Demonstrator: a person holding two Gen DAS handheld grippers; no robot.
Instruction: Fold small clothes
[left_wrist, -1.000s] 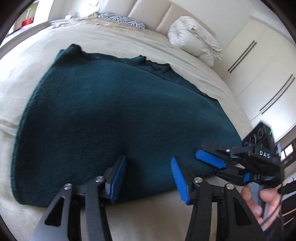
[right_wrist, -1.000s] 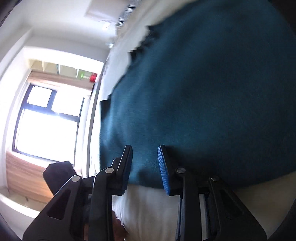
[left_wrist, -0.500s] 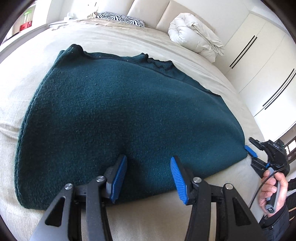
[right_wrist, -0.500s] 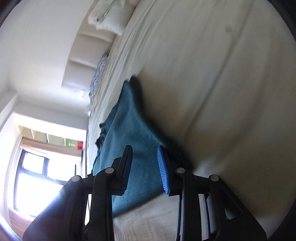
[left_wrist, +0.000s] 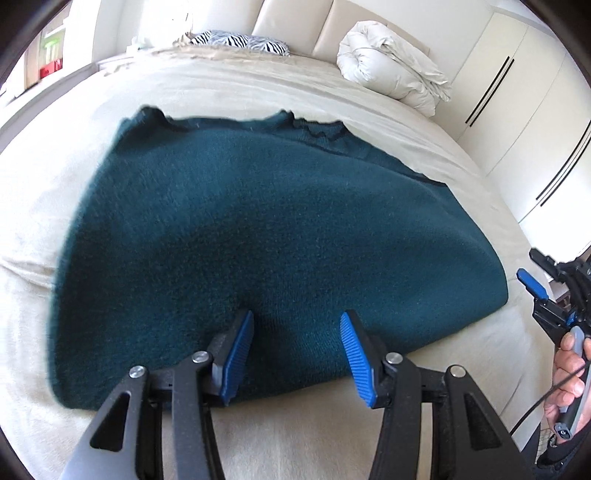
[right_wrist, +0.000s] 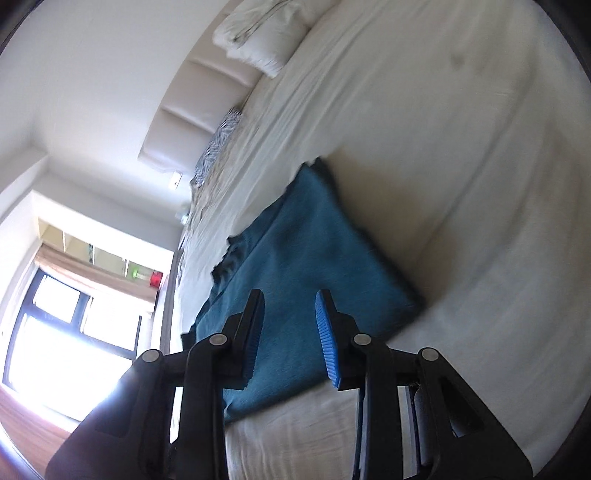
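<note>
A dark teal knitted garment (left_wrist: 266, 236) lies folded flat on the beige bed; it also shows in the right wrist view (right_wrist: 295, 280). My left gripper (left_wrist: 295, 350) is open and empty, just above the garment's near edge. My right gripper (right_wrist: 290, 332) is open and empty, held off the garment's right side and rolled sideways. It also shows at the right edge of the left wrist view (left_wrist: 535, 299), clear of the cloth, with a hand on its handle.
The beige bed sheet (left_wrist: 314, 435) surrounds the garment. A rolled white duvet (left_wrist: 391, 81) and a zebra-print pillow (left_wrist: 240, 40) lie by the headboard. White wardrobes (left_wrist: 524, 110) stand on the right. A window (right_wrist: 62, 332) is on the far side.
My right gripper has let go of the garment's near right part and pulled away to the right, opening wider. My left gripper stays open over the near edge. The garment lies still.
</note>
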